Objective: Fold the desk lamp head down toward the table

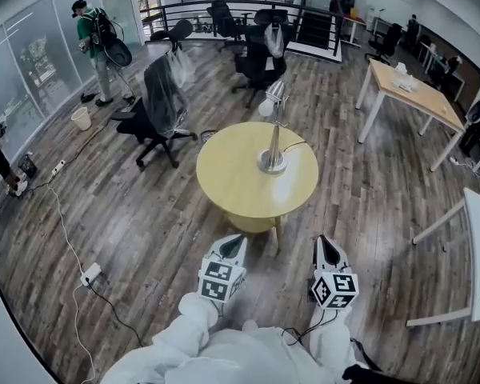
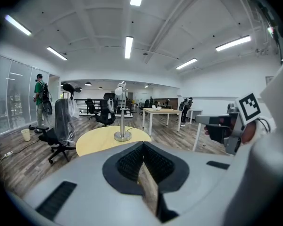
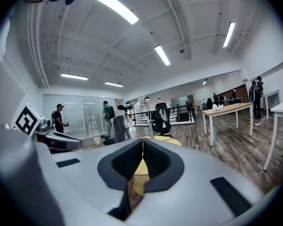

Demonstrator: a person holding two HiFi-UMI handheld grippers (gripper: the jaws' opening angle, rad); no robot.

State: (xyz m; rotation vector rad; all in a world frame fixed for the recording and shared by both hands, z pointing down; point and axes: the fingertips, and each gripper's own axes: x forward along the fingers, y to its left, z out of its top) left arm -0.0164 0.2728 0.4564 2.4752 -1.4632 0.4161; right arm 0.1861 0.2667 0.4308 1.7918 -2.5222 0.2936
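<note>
Both tongs are clenched with nothing in them: left gripper [image 1: 234, 243] and right gripper [image 1: 326, 243] sit side by side, short of the round yellow table [image 1: 224, 192]. The desk lamp [image 1: 273, 138] stands upright near the table's middle, head raised, well apart from both.

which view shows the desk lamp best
The head view: the desk lamp stands clear on the table, base to head. The left gripper view shows it side-on against clutter; the right gripper view cuts off its base.
</note>
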